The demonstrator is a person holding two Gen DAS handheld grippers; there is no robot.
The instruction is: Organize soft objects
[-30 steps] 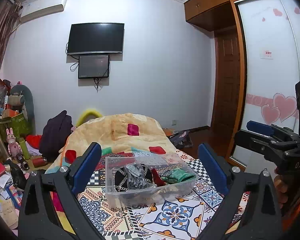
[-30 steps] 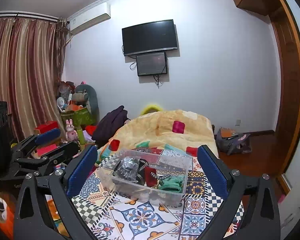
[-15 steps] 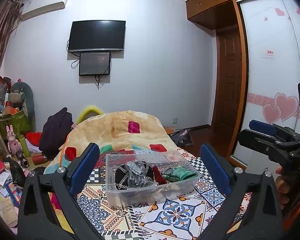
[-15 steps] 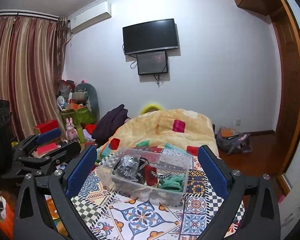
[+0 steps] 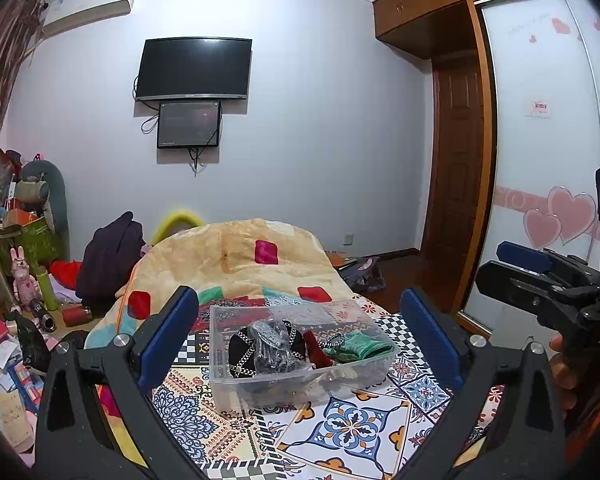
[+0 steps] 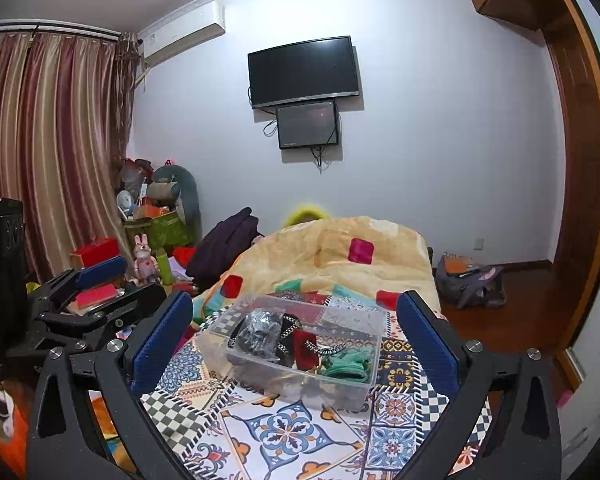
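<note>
A clear plastic bin [image 5: 300, 376] stands on the patterned bed cover and also shows in the right wrist view [image 6: 340, 380]. Inside lie a black patterned cloth [image 5: 240, 354], a grey bundle [image 5: 272, 346], a red piece [image 5: 314, 354] and a green cloth [image 5: 360, 346]. My left gripper [image 5: 298, 336] is open and empty, held above and short of the bin. My right gripper [image 6: 294, 334] is open and empty, likewise short of the bin. Each gripper shows at the edge of the other's view, the right one [image 5: 540, 280] and the left one [image 6: 92, 300].
A folded beige quilt [image 5: 240, 264] lies behind the bin. Clutter, toys and boxes [image 6: 148, 240] fill the left floor by the curtains. A bag [image 6: 468, 280] lies on the wooden floor at right. A wardrobe [image 5: 548, 160] stands to the right.
Both views have shifted slightly; the bin sits a little lower and nearer in frame. Both grippers stay open and empty.
</note>
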